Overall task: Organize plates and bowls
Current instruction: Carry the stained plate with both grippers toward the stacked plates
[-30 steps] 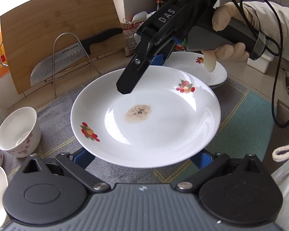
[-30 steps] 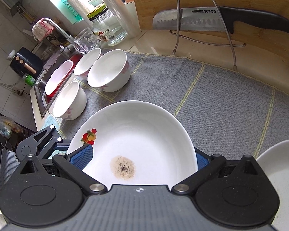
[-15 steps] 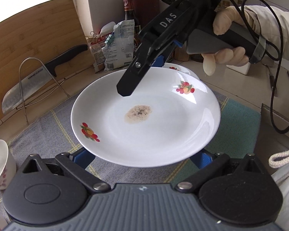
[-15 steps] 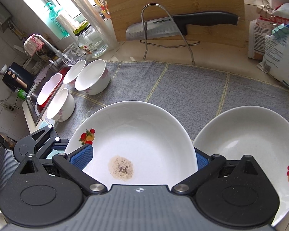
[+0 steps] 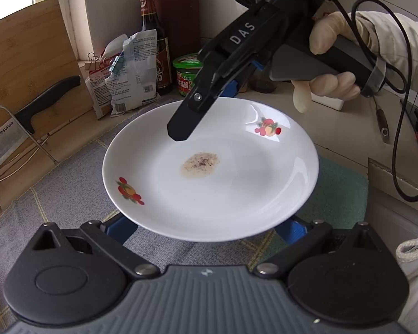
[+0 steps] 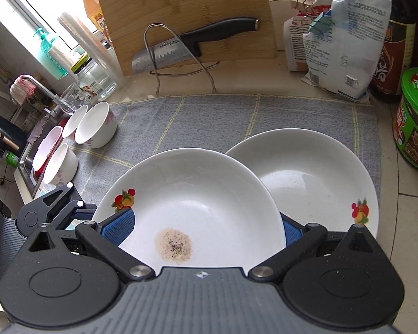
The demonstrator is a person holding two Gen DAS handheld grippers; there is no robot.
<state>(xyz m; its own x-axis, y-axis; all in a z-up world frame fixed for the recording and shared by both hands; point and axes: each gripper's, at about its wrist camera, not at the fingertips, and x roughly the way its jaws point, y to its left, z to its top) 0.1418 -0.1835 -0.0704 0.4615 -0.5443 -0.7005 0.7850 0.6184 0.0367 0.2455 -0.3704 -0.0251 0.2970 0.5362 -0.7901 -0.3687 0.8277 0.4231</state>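
A white plate (image 5: 237, 189) with fruit prints and a brown stain is held in the air by both grippers. Its near edge sits over my left gripper (image 5: 206, 228), whose blue pads press in from either side beneath it. My right gripper (image 5: 192, 119) holds the far rim, with one finger over the plate's inside. In the right wrist view, that gripper (image 6: 204, 228) has the plate wedged between its pads. The held plate overlaps a second plate (image 6: 320, 183) lying on the grey mat (image 6: 209, 117). Several white bowls (image 6: 97, 125) stand at the mat's left end.
A knife on a wire rack (image 6: 181, 53) leans against a bamboo board (image 6: 186, 14) at the back. Bags (image 6: 340, 44), a dark bottle (image 6: 395, 47) and a green tub (image 6: 415, 119) crowd the right. The sink (image 6: 28, 161) lies beyond the bowls. A gloved hand (image 5: 328, 55) holds the right gripper.
Both grippers have carried the plate to the right along the mat. The bowls have dropped back to the left and the second plate now lies partly under the held one.
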